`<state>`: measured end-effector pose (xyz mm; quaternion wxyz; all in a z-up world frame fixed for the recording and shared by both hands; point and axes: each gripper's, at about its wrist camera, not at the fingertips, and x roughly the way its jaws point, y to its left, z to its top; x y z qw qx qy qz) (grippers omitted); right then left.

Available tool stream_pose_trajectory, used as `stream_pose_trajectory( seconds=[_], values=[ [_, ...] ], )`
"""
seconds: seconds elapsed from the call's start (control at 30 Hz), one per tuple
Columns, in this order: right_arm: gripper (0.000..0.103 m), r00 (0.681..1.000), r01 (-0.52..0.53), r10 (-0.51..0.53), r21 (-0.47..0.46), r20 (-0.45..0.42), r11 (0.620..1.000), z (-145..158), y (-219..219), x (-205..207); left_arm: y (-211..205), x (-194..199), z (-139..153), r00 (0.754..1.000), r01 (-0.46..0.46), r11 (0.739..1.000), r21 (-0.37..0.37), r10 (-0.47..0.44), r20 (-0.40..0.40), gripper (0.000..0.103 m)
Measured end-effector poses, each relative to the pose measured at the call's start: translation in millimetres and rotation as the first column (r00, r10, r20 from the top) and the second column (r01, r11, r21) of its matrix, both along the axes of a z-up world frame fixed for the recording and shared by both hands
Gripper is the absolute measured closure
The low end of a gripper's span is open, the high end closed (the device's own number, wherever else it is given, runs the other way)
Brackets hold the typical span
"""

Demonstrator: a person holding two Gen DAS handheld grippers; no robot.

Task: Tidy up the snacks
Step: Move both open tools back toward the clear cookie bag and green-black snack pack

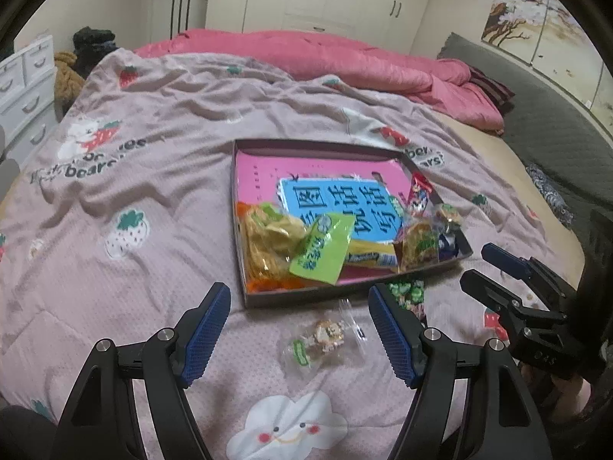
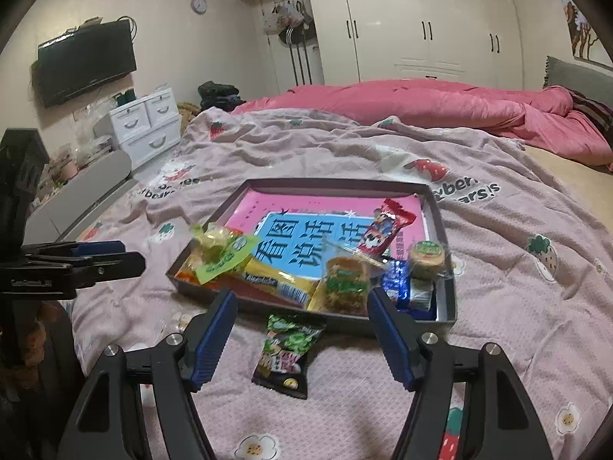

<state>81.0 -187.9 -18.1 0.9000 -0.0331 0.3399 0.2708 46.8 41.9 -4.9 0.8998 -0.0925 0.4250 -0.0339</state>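
While both tools hang above the bed with nothing between their fingers, the left gripper (image 1: 300, 329) stands with its blue ribbed pads wide apart over a small clear-wrapped snack with a green label (image 1: 322, 339), which lies flat on the pink dotted quilt with strawberry and cloud prints (image 1: 115, 287). Just right of it, the right gripper (image 2: 302, 339) is equally spread, framing a dark green and black foil snack packet (image 2: 287, 352) that rests on the quilt with its top edge touching the front wall of the tray.

Beyond both loose snacks sits a shallow grey rectangular cardboard tray (image 2: 446, 230). A pink book with a blue title panel in Chinese characters (image 1: 337, 203) lies flat on its floor. Along the near side, from left to right, are a crinkled yellow snack bag (image 1: 268, 245), a lime-green flat pouch (image 1: 323, 249) leaning over it, a long yellow wafer bar (image 2: 276, 280), a clear-wrapped brown cake (image 2: 345, 283), a blue-wrapped sweet (image 2: 398, 280) and a round pastry with a green label (image 2: 427, 255). A red candy wrapper (image 2: 387, 226) lies across the book farther back.

Behind the tray a rumpled pink duvet (image 1: 325, 57) stretches across the bed, with white wardrobe doors (image 2: 421, 19) beyond.
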Motion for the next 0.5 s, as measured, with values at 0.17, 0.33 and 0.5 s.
stream_pose_trajectory(
  seconds=[0.17, 0.33, 0.5],
  values=[
    [0.033, 0.999, -0.019, 0.019, -0.004, -0.029, 1.000, -5, 7, -5, -7, -2, -6, 0.999, 0.017, 1.000, 0.000, -0.017, -0.028, 0.027],
    [0.033, 0.998, -0.044, 0.042, -0.032, -0.043, 0.999, -11, 15, -11, -16, -4, -13, 0.998, 0.032, 0.999, 0.020, -0.031, -0.055, 0.027],
    [0.033, 0.997, -0.054, 0.051, -0.066, -0.052, 0.996, -15, 22, -15, -20, -6, -18, 0.997, 0.035, 0.999, 0.030, -0.033, -0.072, 0.027]
  ],
)
